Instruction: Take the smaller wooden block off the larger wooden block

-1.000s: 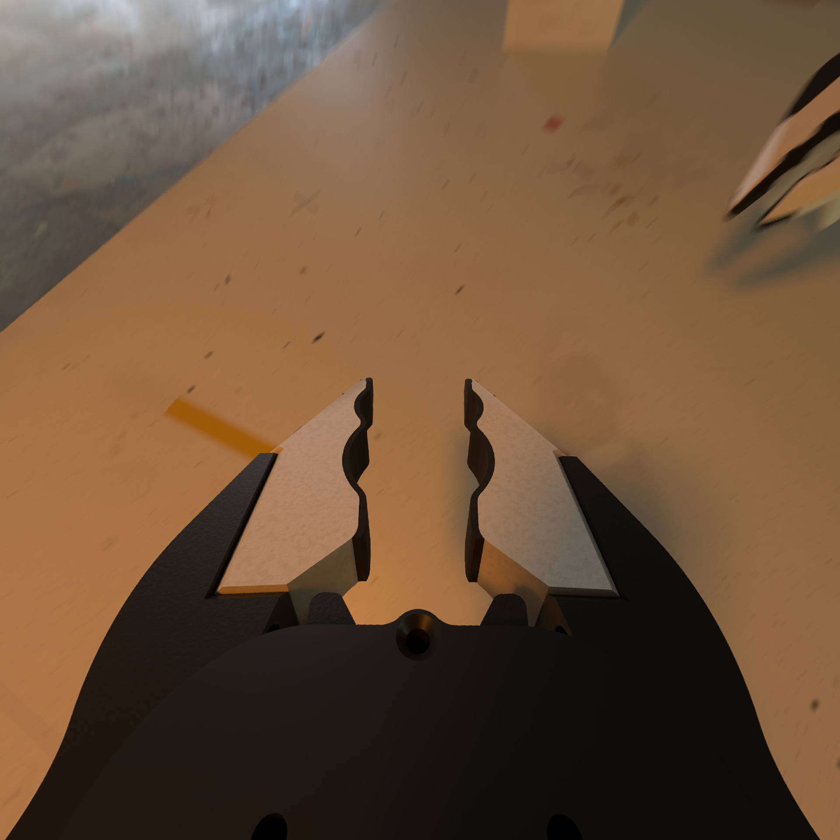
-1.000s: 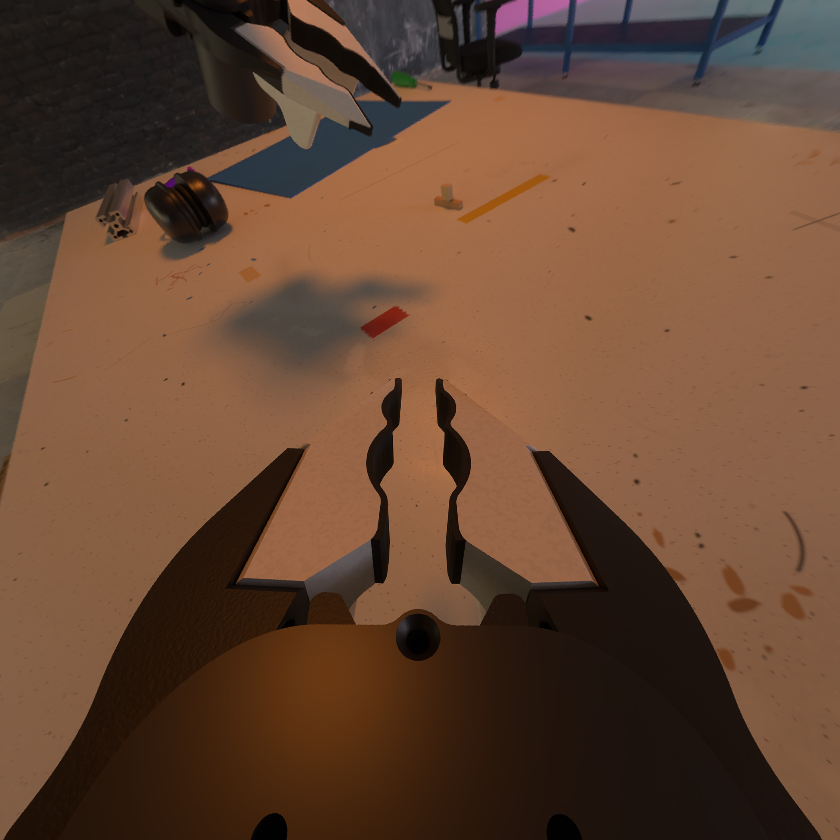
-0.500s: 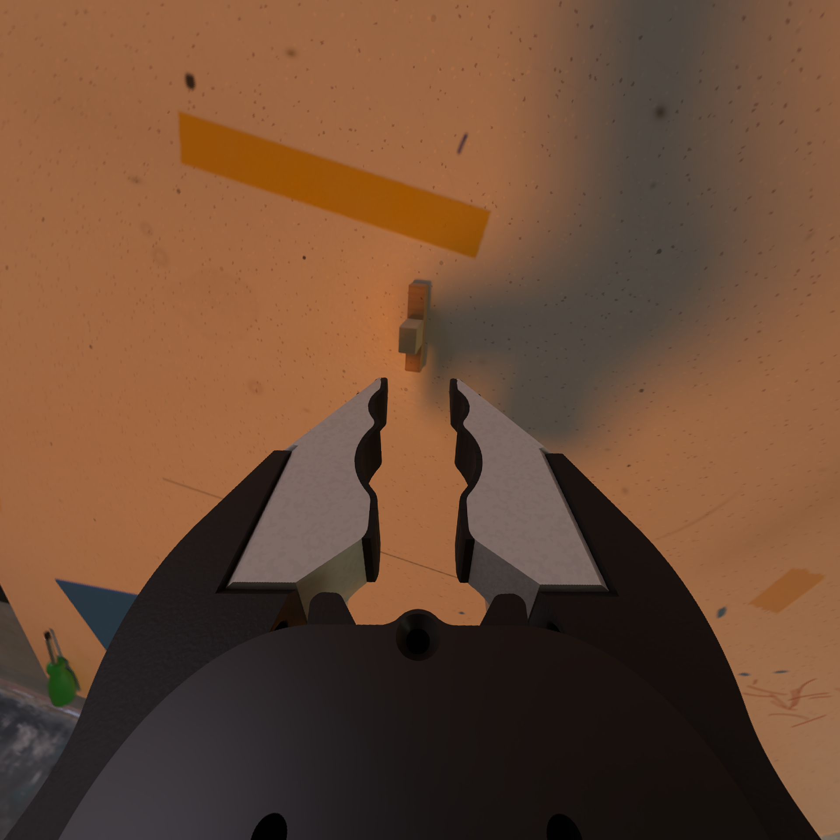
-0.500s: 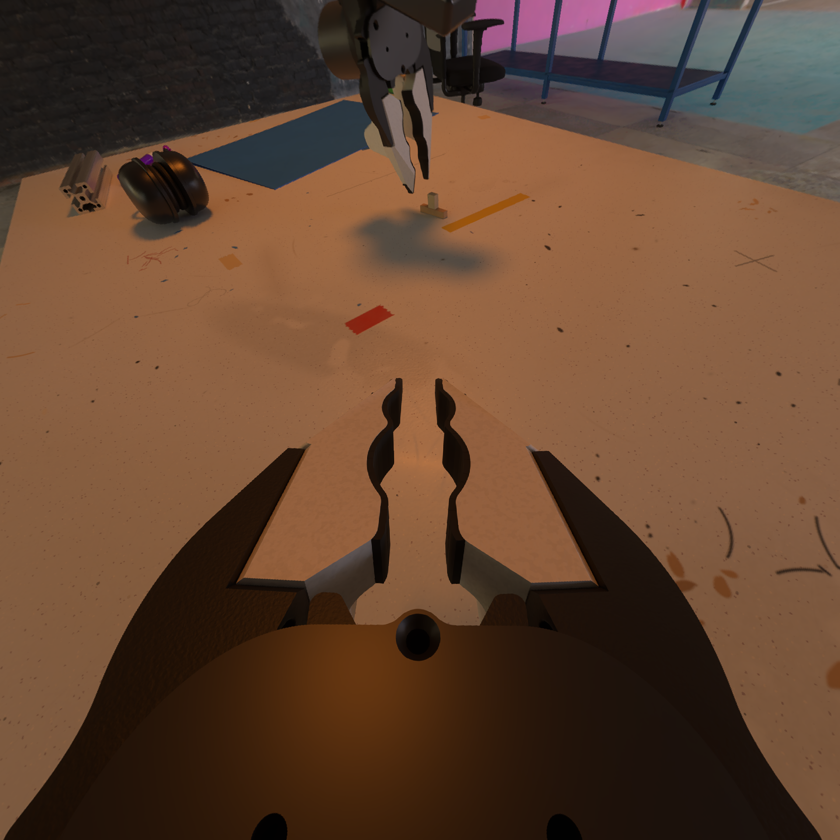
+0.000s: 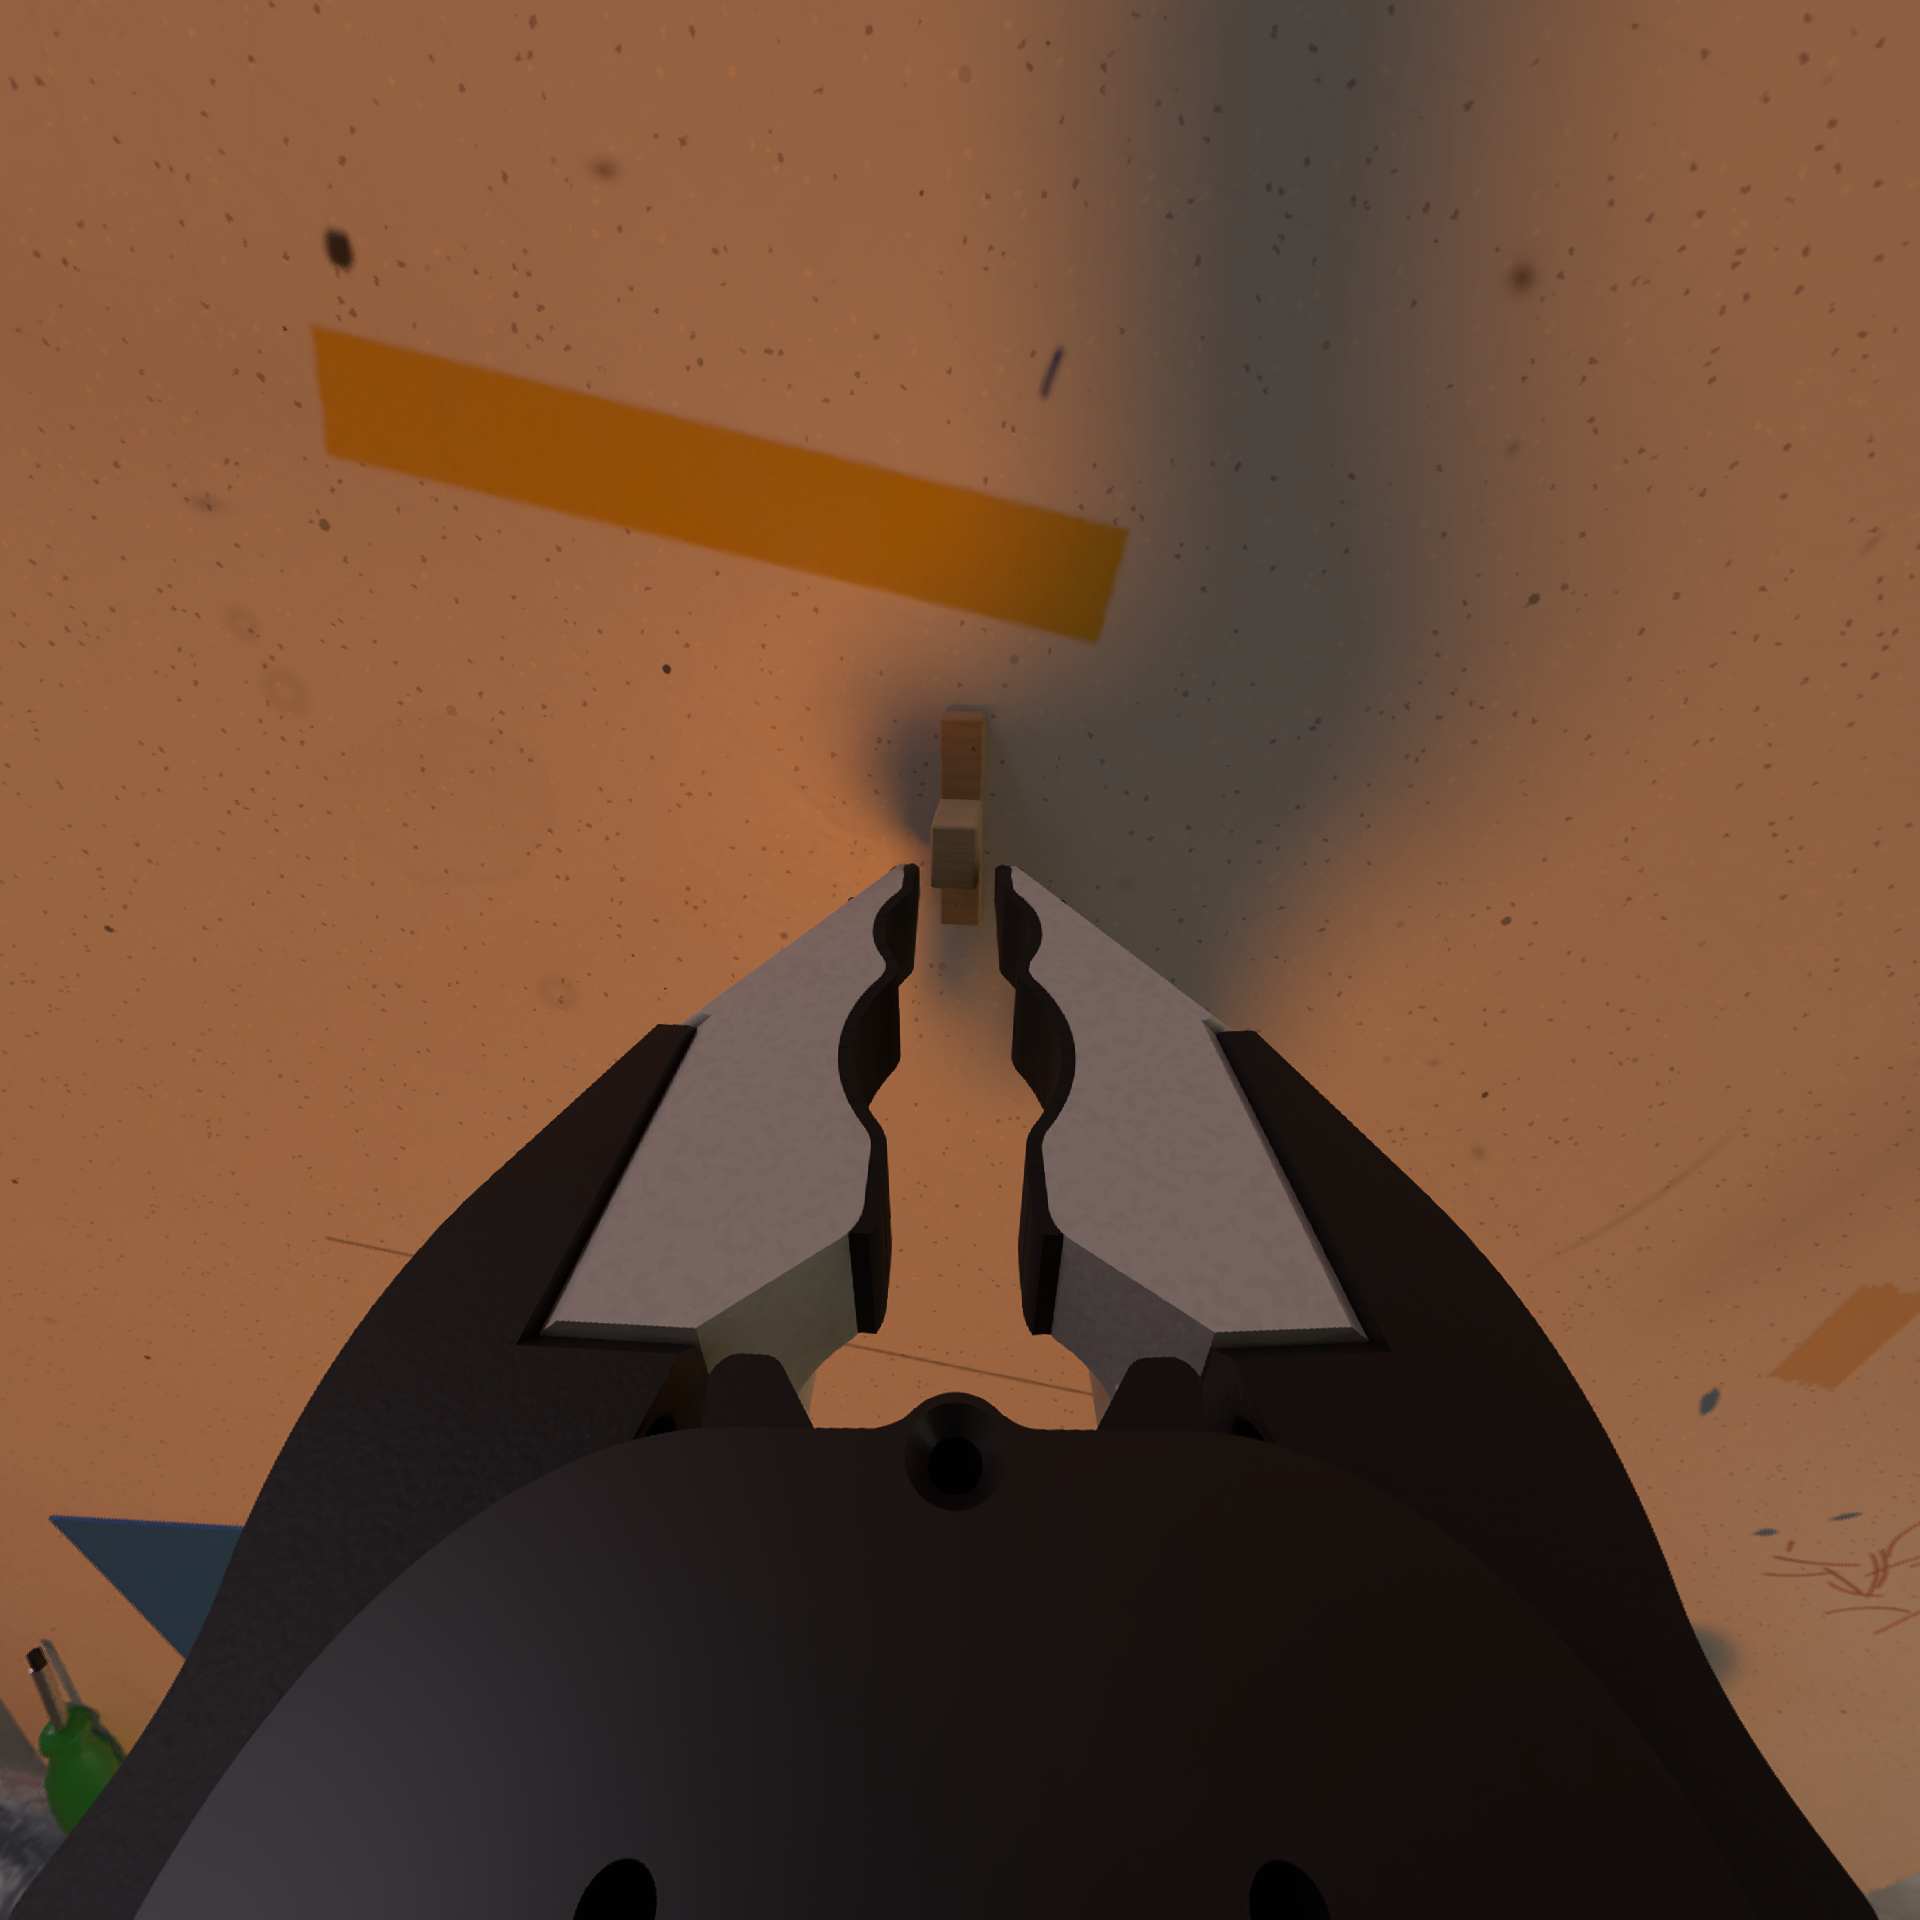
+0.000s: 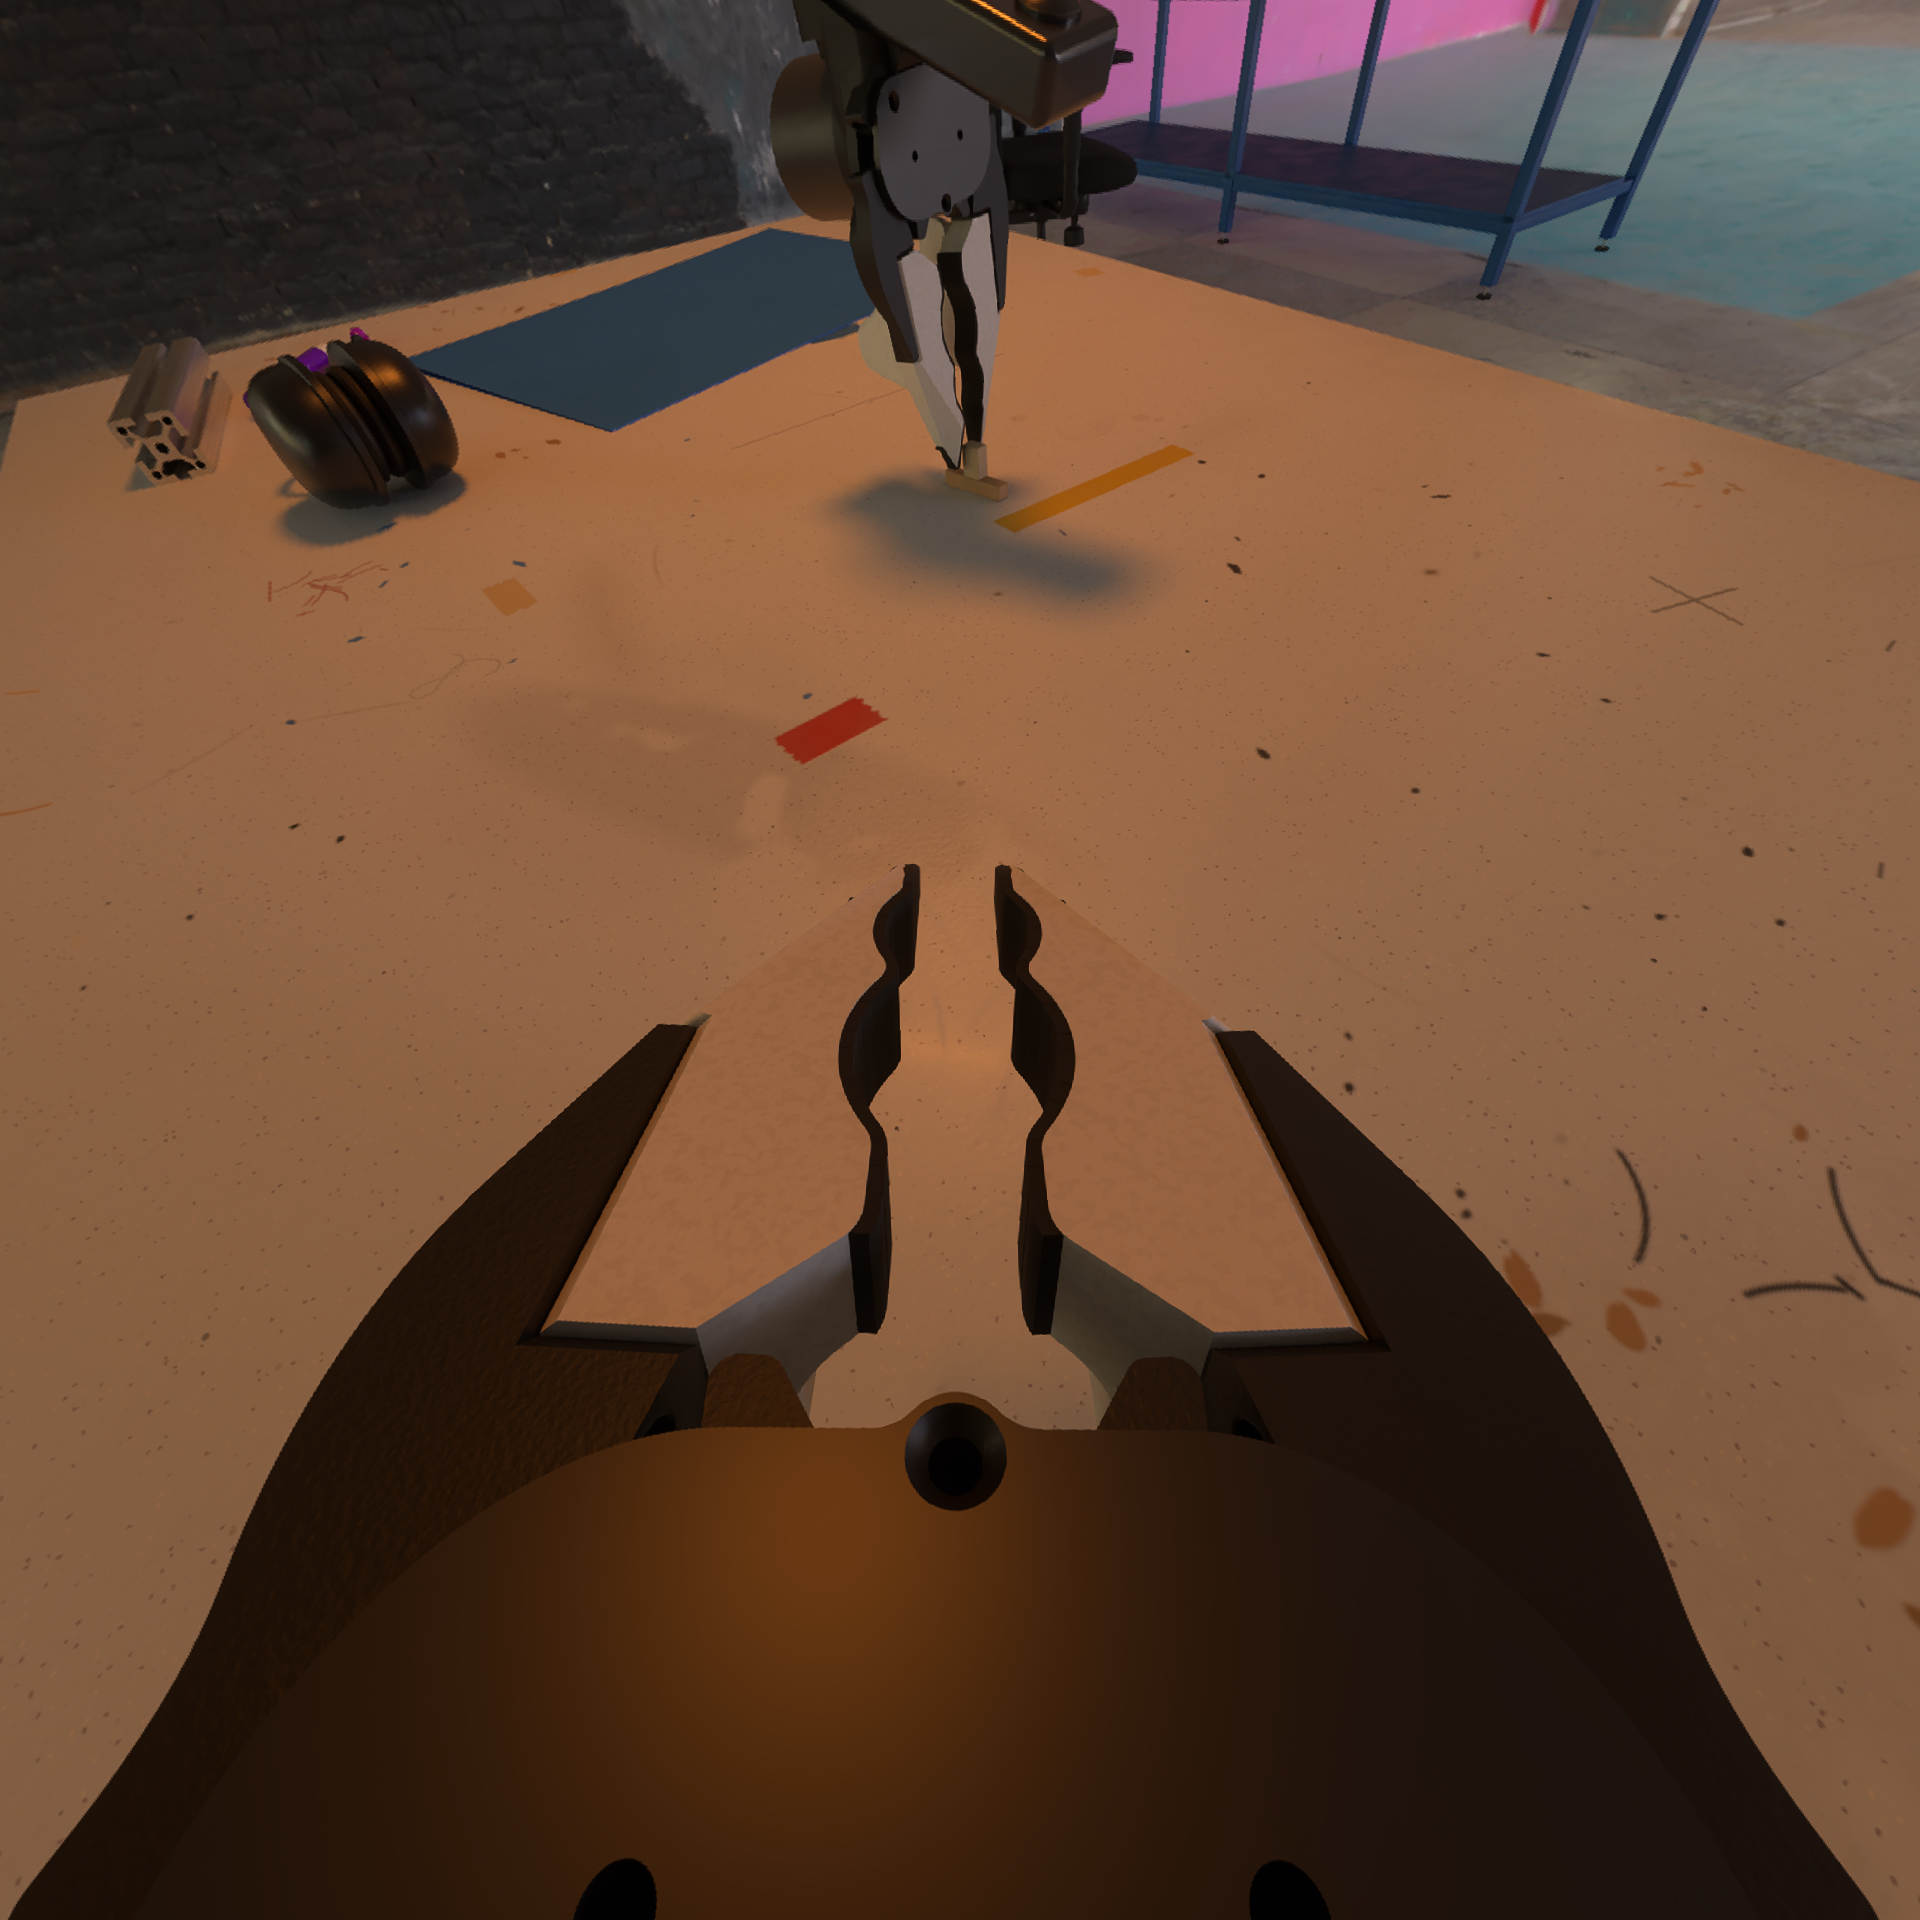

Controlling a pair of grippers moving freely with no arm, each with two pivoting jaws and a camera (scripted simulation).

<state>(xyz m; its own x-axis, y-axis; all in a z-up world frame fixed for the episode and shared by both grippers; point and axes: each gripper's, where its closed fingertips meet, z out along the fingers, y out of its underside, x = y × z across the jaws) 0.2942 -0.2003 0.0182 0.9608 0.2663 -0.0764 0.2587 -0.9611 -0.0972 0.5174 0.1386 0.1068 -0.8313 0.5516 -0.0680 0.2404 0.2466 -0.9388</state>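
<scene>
A small pale wooden block (image 5: 956,854) sits on a longer, flat brown wooden block (image 5: 961,750) on the tan table. My left gripper (image 5: 956,871) points down over them, jaws open by a narrow gap, its tips just short of the small block. In the right wrist view the left gripper (image 6: 961,442) hangs over the small block (image 6: 975,455), which sits on the larger block (image 6: 982,482). My right gripper (image 6: 956,871) is open by a narrow gap, empty, low over the table, far from the blocks.
An orange tape strip (image 5: 717,483) lies just beyond the blocks, and shows in the right wrist view too (image 6: 1091,486). A red tape patch (image 6: 829,727), a black rounded object (image 6: 353,421), an aluminium profile (image 6: 166,421) and a blue mat (image 6: 644,332) lie on the table. A green object (image 5: 73,1766) sits at the edge.
The left gripper swung from a flat pose to pointing down, then came down closer to the blocks. The right gripper has drifted slightly; its jaws have not changed.
</scene>
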